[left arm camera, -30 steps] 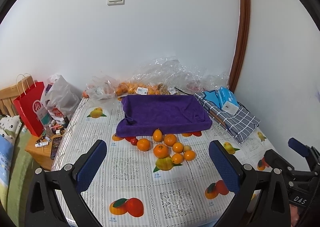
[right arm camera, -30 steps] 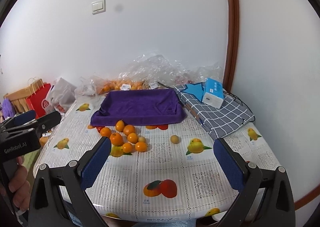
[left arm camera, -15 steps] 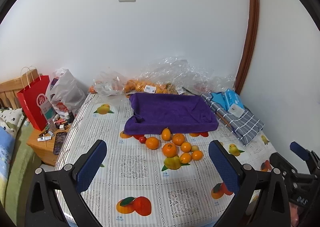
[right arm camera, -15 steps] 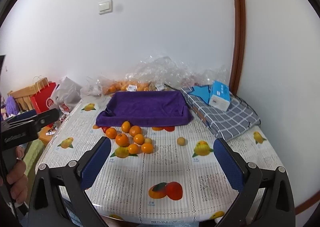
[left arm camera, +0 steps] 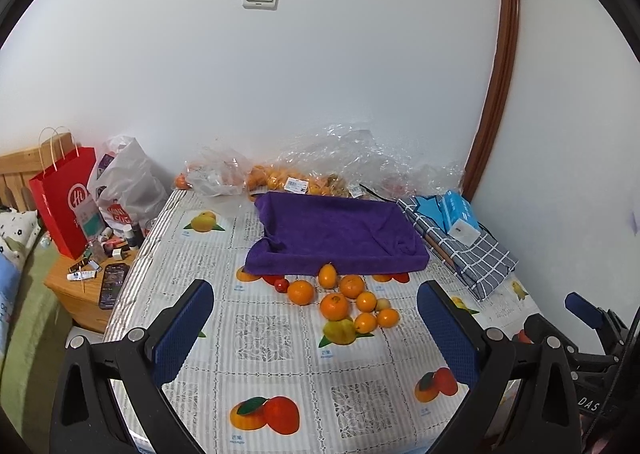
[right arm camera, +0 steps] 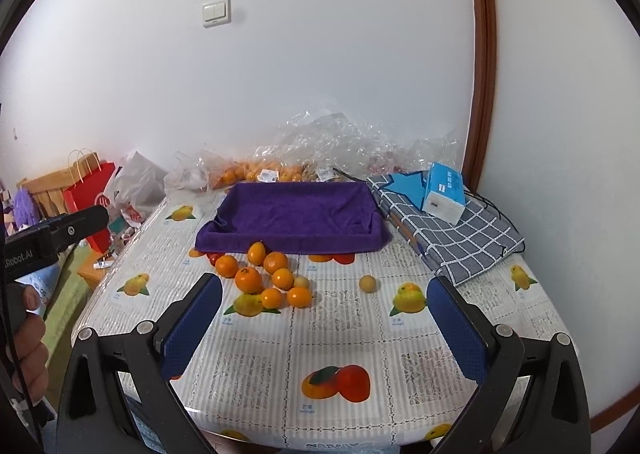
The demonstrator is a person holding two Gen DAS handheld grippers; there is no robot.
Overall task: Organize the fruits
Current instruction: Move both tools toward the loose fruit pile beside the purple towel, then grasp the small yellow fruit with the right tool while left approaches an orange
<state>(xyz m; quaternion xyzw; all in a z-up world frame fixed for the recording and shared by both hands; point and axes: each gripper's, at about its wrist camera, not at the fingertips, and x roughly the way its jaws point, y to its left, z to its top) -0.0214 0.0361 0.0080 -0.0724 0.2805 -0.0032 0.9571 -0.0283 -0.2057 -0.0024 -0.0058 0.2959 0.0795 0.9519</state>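
Observation:
A cluster of several oranges lies on the table just in front of a purple cloth-lined tray. A small red fruit sits at the cluster's left. A yellow-green fruit lies at its near edge. One small tan fruit lies apart to the right. My left gripper is open and empty, held above the table's near edge. My right gripper is open and empty, also near the front edge.
The table has a fruit-print cloth. Clear plastic bags with more oranges lie against the back wall. A checked cloth with a blue tissue box is at right. A red paper bag and nightstand stand left.
Both grippers have risen and tilted, so the table and fruit sit lower and a little farther in each view. No fruit has moved. Both stay open.

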